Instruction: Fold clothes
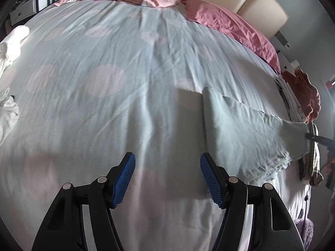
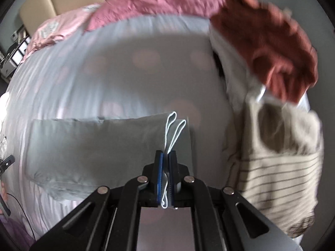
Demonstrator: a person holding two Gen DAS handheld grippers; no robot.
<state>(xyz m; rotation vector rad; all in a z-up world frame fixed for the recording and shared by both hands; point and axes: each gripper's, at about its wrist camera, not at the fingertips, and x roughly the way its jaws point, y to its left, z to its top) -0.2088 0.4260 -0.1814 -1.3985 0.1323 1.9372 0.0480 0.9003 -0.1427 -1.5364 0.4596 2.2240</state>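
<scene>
A grey garment (image 2: 94,146) with white drawstrings (image 2: 173,131) lies stretched across the bed. My right gripper (image 2: 165,156) is shut on its waistband end, the drawstrings passing between the blue pads. In the left wrist view the same garment (image 1: 247,129) lies to the right, its far end pinched by the right gripper (image 1: 312,136). My left gripper (image 1: 167,163) is open and empty, above the bedsheet just left of the garment's near end.
The bed (image 1: 104,83) has a pale grey sheet with pink dots. Pink pillows (image 1: 230,21) lie at the headboard. A rust-red garment (image 2: 272,48) tops a pile with a beige striped garment (image 2: 278,167) at the right. White clothes (image 1: 10,48) lie at the left edge.
</scene>
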